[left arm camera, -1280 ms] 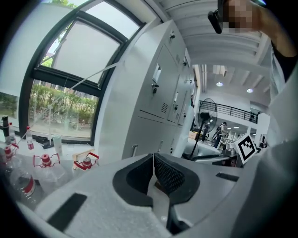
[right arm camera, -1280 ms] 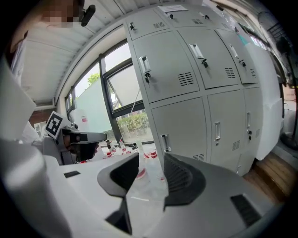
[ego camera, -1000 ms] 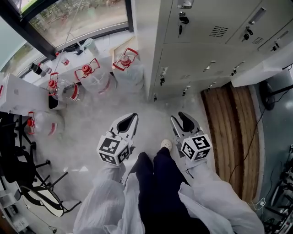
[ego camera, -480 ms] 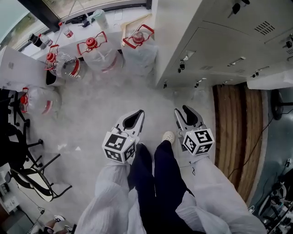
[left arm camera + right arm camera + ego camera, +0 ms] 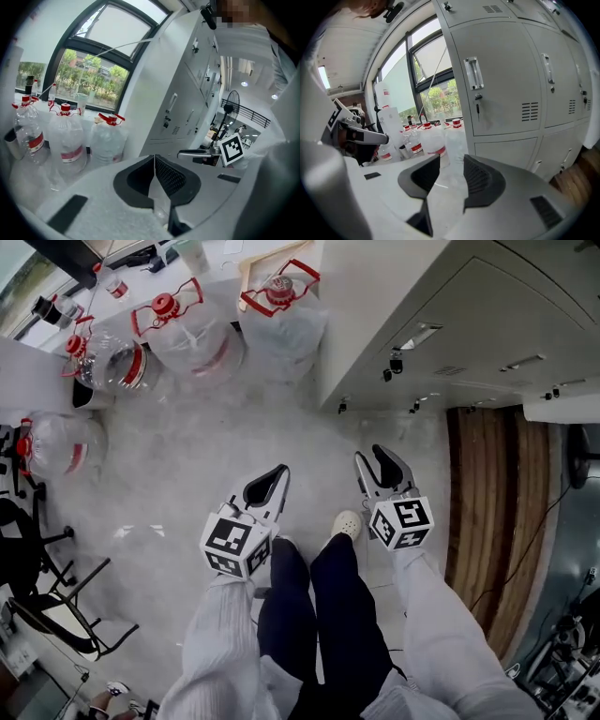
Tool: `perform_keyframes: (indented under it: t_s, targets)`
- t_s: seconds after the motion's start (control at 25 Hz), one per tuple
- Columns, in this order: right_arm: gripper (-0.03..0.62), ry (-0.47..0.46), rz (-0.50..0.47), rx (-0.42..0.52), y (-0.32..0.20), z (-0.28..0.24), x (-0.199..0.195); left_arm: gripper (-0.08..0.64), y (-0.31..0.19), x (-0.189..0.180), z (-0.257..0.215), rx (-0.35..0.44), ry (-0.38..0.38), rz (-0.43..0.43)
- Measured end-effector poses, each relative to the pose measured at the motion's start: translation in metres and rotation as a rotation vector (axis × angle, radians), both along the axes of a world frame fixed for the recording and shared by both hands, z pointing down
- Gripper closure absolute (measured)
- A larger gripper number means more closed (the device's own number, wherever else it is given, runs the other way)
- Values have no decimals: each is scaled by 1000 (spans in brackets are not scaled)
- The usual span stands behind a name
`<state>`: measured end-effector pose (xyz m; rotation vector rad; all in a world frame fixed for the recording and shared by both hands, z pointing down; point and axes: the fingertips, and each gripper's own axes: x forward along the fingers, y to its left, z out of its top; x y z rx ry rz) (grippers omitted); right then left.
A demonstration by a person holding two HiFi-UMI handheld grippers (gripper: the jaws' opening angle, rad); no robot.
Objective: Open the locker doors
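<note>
Holds the left gripper low over the floor, well short of the lockers, jaws pressed together at the tips with nothing between. Carries its marker cube at the rear, on the side away from the lockers.

Holds the right gripper alongside, a little nearer the lockers' left corner, jaws parted by a narrow gap and empty. Touches nothing with either gripper. Plants one pale shoe between the two, toe toward the lockers.

Faces the lockers with the right gripper's camera: grey locker doors, all shut in every view, in at least two tiers. Shows a vertical bar handle near the left edge of the nearest upper door, a small lock just under it and a vent grille toward the door's lower right.

Beyond, to the left of the lockers: large clear water bottles with red caps and red carry handles, the nearest just beside the lockers' side wall. Behind them, further left of the lockers, a dark-framed window with greenery outside. In front of the lockers' right part, wooden boards on the floor.
</note>
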<state>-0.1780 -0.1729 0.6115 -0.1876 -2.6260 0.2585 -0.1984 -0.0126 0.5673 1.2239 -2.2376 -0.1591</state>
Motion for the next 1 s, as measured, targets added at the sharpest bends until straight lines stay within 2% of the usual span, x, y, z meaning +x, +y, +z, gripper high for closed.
perform_keyframes:
  t_s: [0.16,0.28,0.48,0.76,1.0]
  targets:
    - [436,-3,-11,18,-4,49,-12,549,2,-8,42,1,-13,14]
    - [436,6,-15,35,-6,86,-21,550,8,-18,76,-23,-17,-5]
    - [436,21,-11,48,-12,142,-41,549,0,-28,126,-14,-24,-20]
    - [436,-3,-1,57,-29,202,-75,549,-23,-39,187,24,-26,-4]
    - [436,-19,-39,58,-39,247,-102,549,-28,-52,237,-9,-48,15]
